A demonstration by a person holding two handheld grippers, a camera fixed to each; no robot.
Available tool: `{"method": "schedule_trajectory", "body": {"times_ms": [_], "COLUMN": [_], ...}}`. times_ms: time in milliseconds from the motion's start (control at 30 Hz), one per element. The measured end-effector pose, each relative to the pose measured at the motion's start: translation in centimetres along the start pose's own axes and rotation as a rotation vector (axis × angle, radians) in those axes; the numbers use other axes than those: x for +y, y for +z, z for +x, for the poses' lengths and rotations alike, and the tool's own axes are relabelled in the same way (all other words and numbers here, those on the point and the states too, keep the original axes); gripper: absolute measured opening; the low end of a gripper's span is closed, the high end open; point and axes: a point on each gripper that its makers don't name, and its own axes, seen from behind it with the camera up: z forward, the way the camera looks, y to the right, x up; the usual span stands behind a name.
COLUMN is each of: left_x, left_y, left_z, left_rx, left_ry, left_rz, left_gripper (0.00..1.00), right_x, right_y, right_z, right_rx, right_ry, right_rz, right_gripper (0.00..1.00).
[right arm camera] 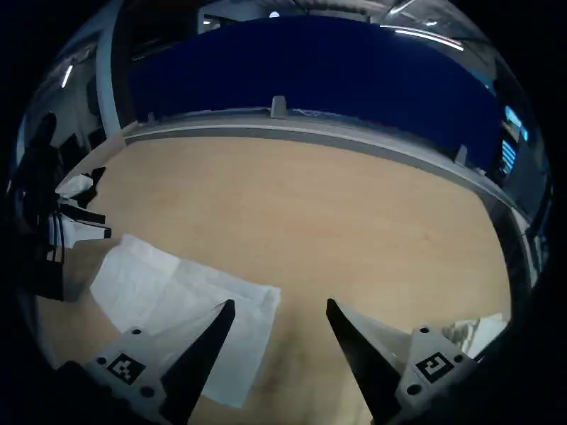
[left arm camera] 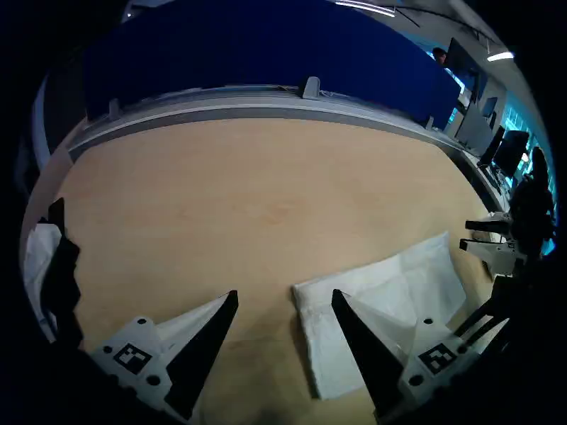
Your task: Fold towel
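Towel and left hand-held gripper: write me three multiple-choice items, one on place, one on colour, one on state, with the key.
1. The towel lies:
A. on the table
B. on the floor
C. in a basket

2. The towel is:
A. red
B. green
C. white

3. The left hand-held gripper is:
A. shut on the towel
B. open, holding nothing
C. shut and empty

Key:
1 A, since the towel rests flat on the wooden top in both views.
2 C, since the cloth is plain white against the tan wood.
3 B, since its two fingers stand well apart with bare table between them.
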Motion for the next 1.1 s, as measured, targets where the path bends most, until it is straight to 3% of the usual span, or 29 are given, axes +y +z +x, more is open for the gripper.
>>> {"method": "schedule_trajectory", "body": {"times_ms": [367, 800, 1100], "left_x": [-0.1, 1.2, 1.0], "left_y": [-1.6, -4.5, -5.8], "left_z": [-0.7, -4.8, -5.4], "left_rx": [0.004, -0.015, -0.011], "left_ry": [-0.003, 0.023, 0.004], "left_rz": [0.0, -0.015, -0.005], "left_gripper": [0.98, 0.98, 0.98], "right_x": [-0.7, -1.2, -2.1], "right_y": [-1.2, -4.6, -5.1], "right_z": [-1.1, -3.7, -4.4], "right_rx": [-0.009, -0.028, -0.033], "right_ry": [-0.008, -0.008, -0.042], "right_rz": [0.011, 0.006, 0.045], "right_gripper": [1.0, 1.0, 1.0]}}
